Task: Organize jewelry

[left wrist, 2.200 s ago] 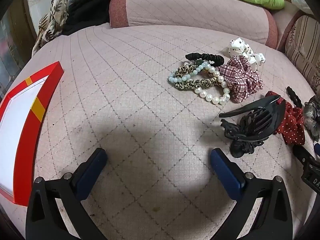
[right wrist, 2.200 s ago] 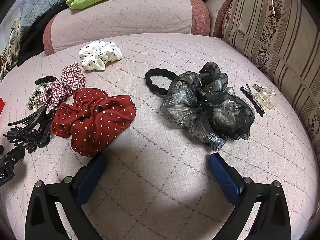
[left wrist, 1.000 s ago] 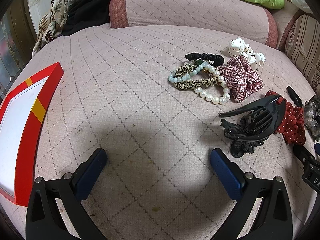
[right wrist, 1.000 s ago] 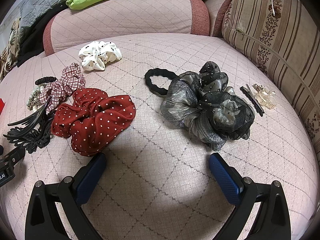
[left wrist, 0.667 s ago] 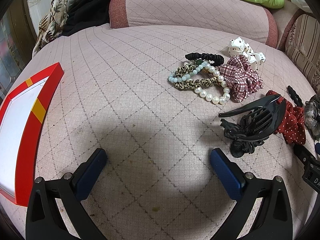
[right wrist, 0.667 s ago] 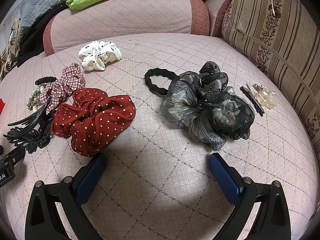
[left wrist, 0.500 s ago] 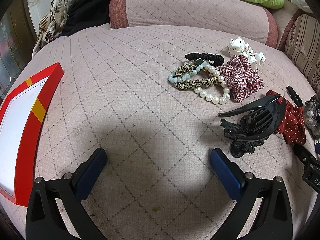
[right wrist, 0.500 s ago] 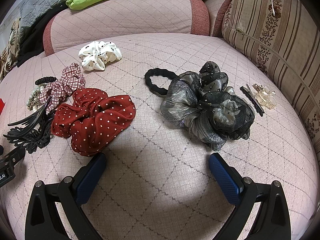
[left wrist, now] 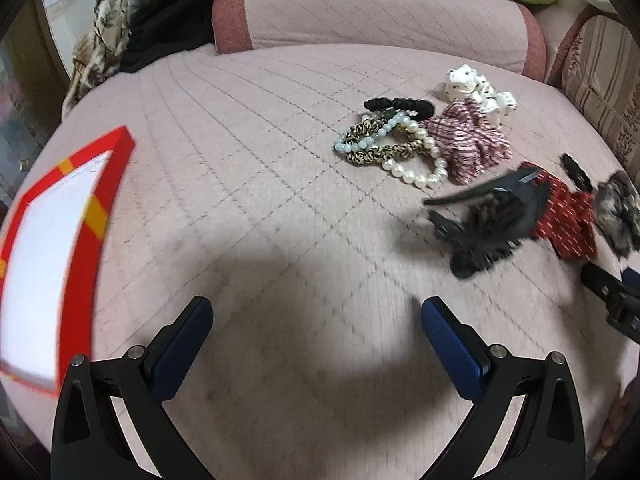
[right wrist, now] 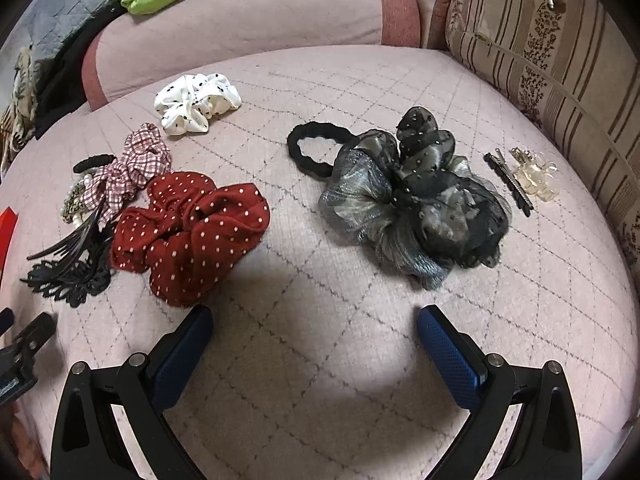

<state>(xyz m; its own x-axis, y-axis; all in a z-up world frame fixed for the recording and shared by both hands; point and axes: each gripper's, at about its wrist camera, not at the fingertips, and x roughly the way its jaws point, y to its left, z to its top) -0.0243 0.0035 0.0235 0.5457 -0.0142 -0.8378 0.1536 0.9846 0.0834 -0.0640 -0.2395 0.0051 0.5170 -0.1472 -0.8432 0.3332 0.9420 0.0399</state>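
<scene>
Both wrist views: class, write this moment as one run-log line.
left gripper: open, empty | right gripper: open, empty | red dotted scrunchie: on cushion, untouched | red tray: left, nothing visible inside

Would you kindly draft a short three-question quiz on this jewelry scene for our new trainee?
1. True or false: the left gripper is holding the pearl bracelet.
2. Multiple choice: the red dotted scrunchie touches A) black claw clip B) white dotted scrunchie C) clear clip.
3. Fill in: the red-rimmed tray lies to the left gripper's ____.

Key: 1 false; 2 A; 3 left.
</scene>
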